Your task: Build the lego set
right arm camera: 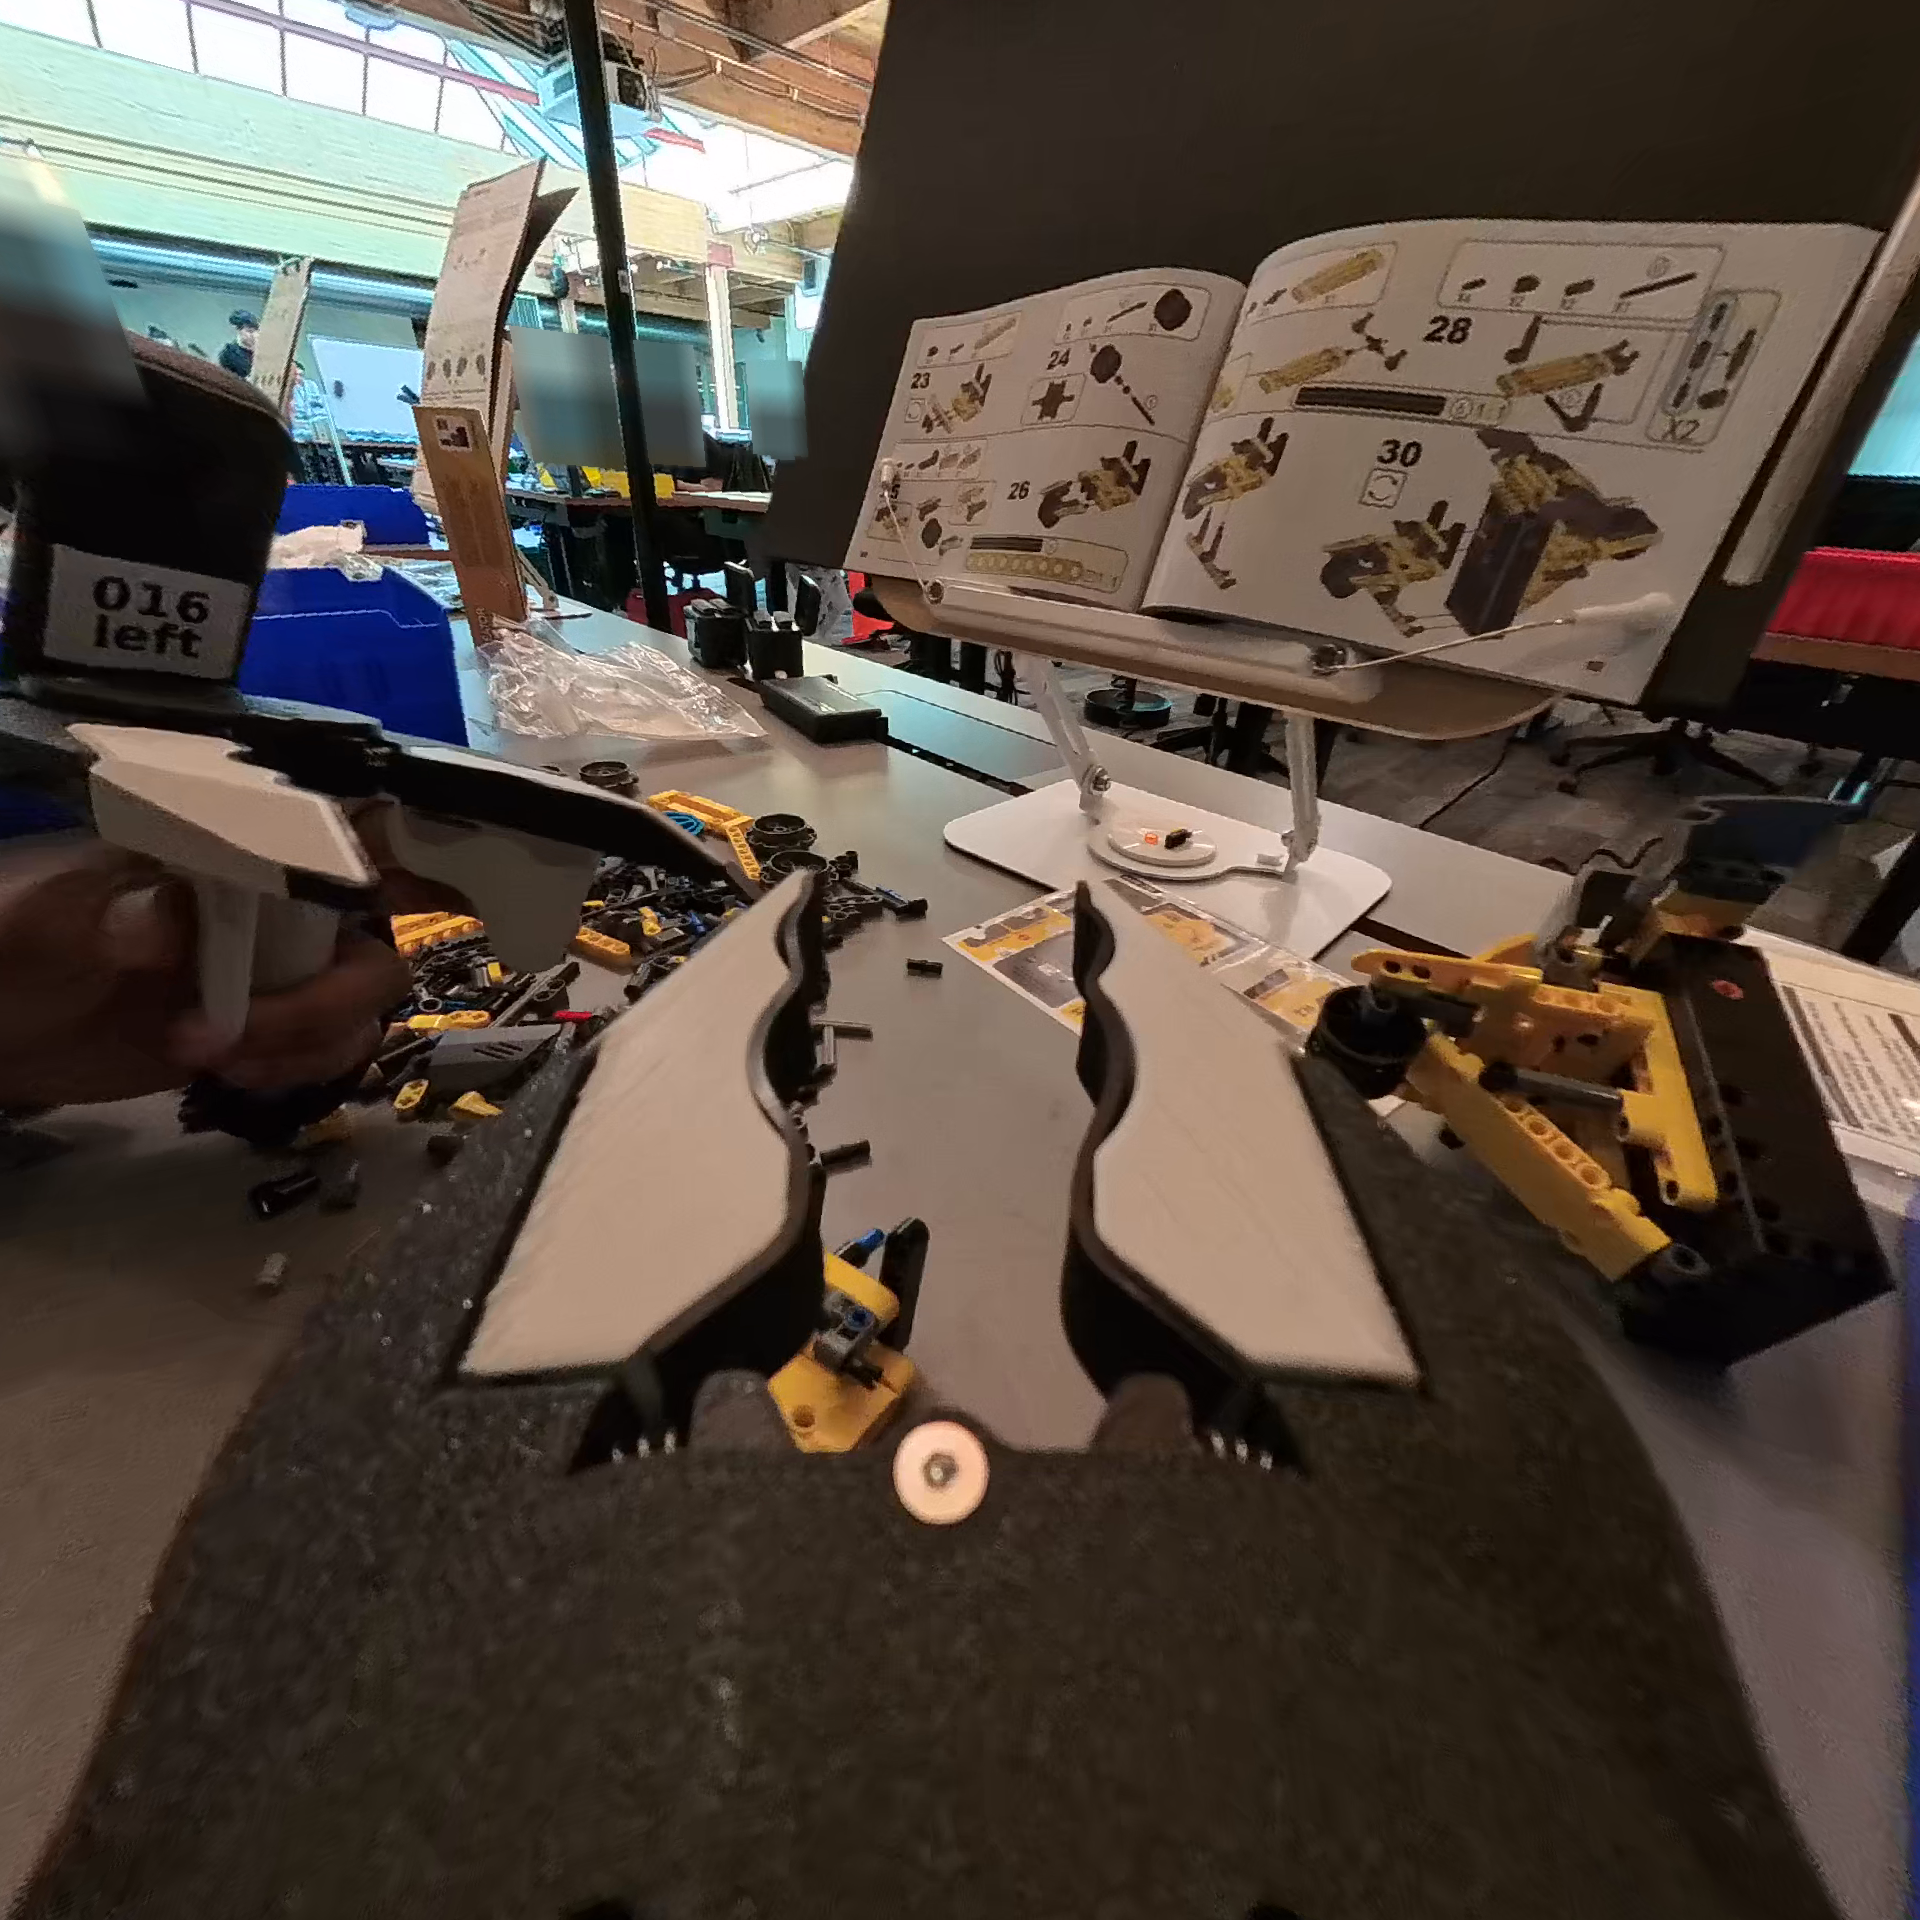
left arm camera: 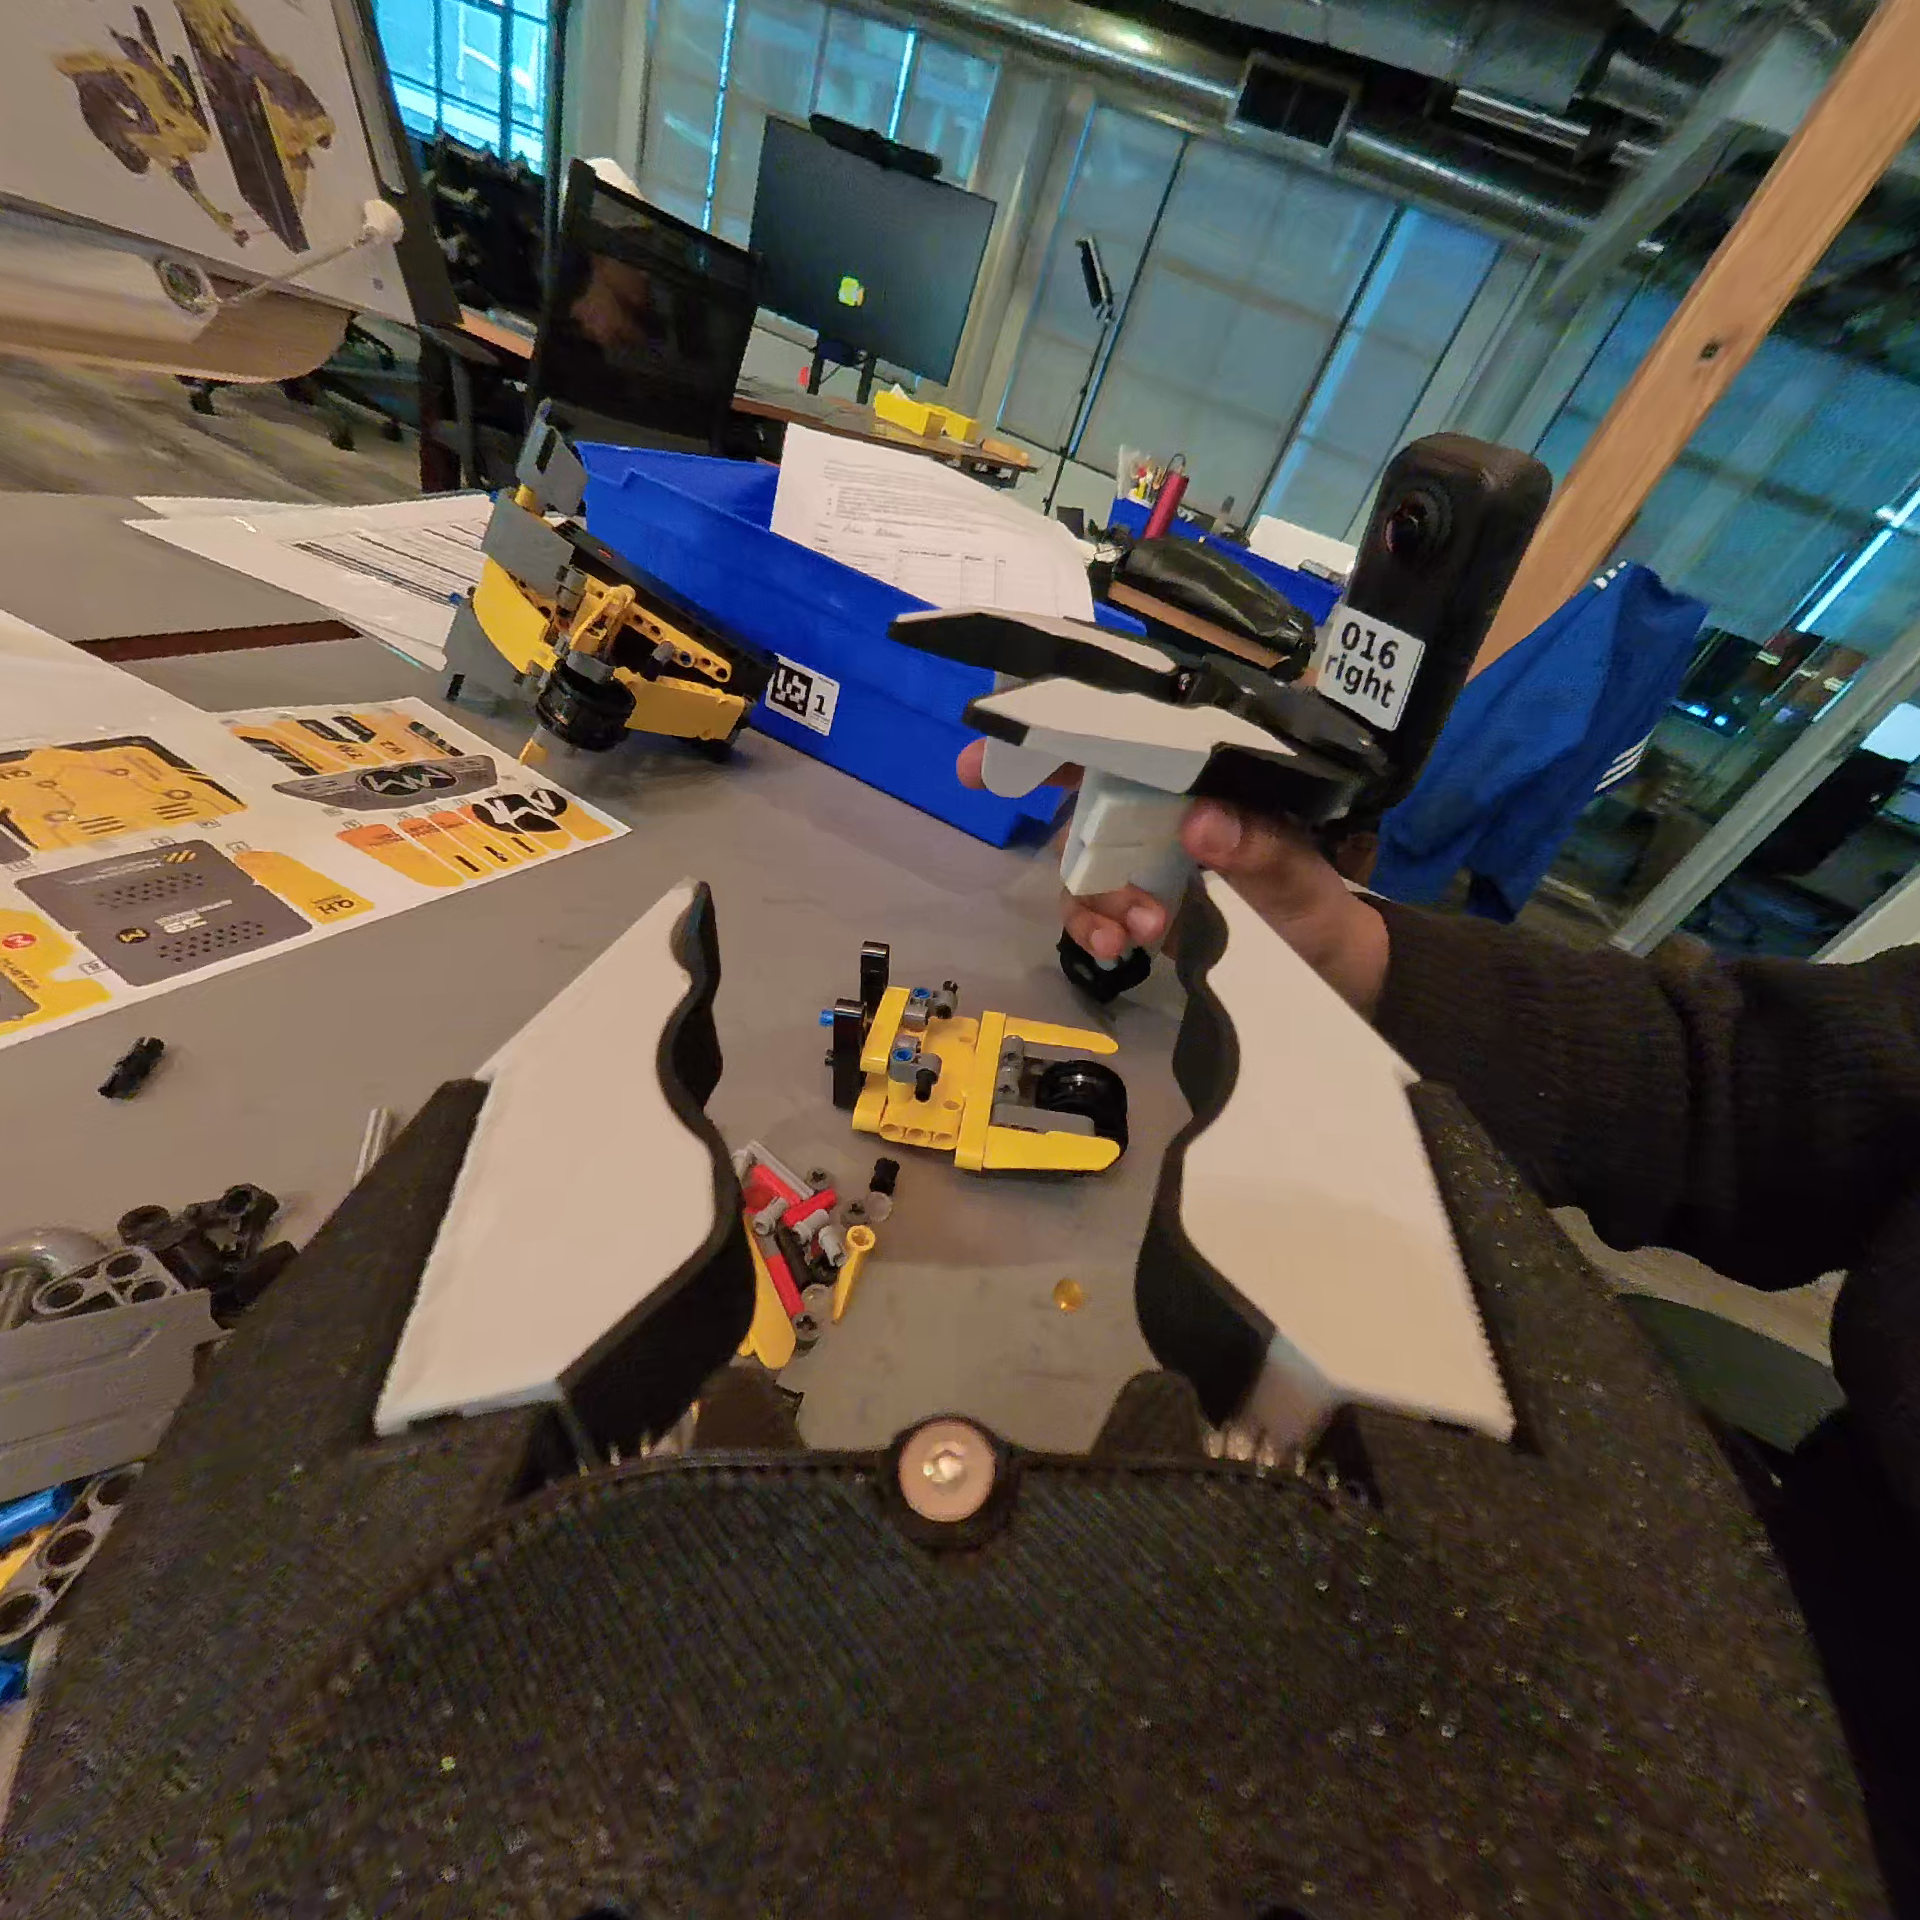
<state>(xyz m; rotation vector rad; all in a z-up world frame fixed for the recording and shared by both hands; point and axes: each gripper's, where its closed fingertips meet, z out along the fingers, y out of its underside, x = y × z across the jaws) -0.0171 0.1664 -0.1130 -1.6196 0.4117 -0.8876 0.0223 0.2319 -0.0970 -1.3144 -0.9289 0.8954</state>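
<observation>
My left gripper (left arm camera: 951,894) is open and empty, held above the grey table (left arm camera: 644,935). A small yellow and black brick assembly with a black wheel (left arm camera: 977,1081) lies on the table between its fingers, untouched. A little pile of red, grey and yellow pins (left arm camera: 810,1236) lies by the left finger. My right gripper (right arm camera: 940,894) is open and empty. The same assembly (right arm camera: 847,1361) shows low between its fingers, near the left one. The right gripper also shows in the left wrist view (left arm camera: 940,670), held by a hand just beyond the assembly.
A larger yellow, black and grey model (left arm camera: 603,644) (right arm camera: 1558,1091) stands by a blue bin (left arm camera: 831,644). A sticker sheet (left arm camera: 260,831) lies at left. An open instruction booklet (right arm camera: 1351,436) rests on a white stand. Loose parts (right arm camera: 623,935) spread beneath the left gripper (right arm camera: 499,831).
</observation>
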